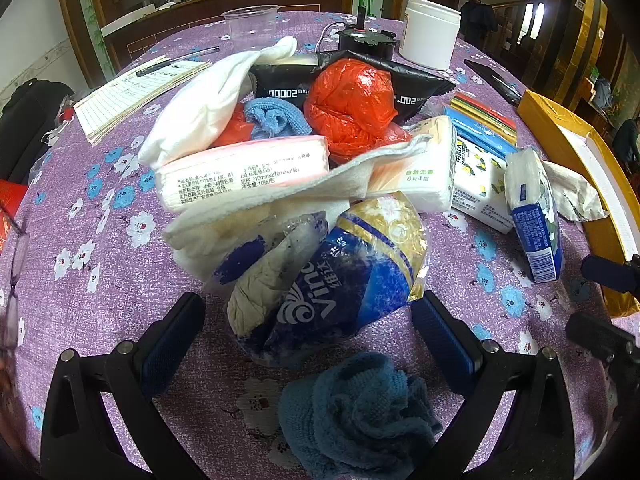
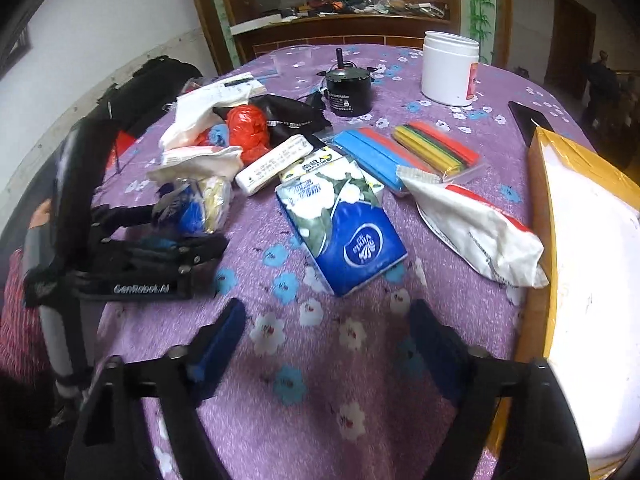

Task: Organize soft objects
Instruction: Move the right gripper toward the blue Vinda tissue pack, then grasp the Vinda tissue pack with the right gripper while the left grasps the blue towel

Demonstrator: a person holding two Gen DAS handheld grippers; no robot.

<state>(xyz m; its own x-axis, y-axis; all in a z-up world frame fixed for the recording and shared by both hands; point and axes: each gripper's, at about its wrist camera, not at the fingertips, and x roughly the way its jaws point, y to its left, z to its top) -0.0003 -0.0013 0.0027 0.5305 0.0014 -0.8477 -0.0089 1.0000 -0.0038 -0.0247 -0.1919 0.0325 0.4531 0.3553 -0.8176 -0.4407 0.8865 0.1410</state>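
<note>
- Left wrist view: blue towel [image 1: 360,412] lies nearest, by the near tabletop [image 1: 120,288] edge; left tongs [image 1: 308,332] gape around a crumpled blue tissue pack [image 1: 340,280], pads not pressing.
- Right wrist view: right tongs [image 2: 326,340] stand apart over bare cloth, nothing between; blue tissue packet [image 2: 344,228] lies just beyond, mid-tabletop.

Left hand-held gripper [image 1: 308,320] open; right hand-held gripper [image 2: 328,336] open, empty.

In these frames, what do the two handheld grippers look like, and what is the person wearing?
Both grippers, left and right, have black angular frames, silver screws and blue ribbed pads. The left one reads "GenRobot.AI" in white. A red-patterned sleeve shows behind it.
</note>
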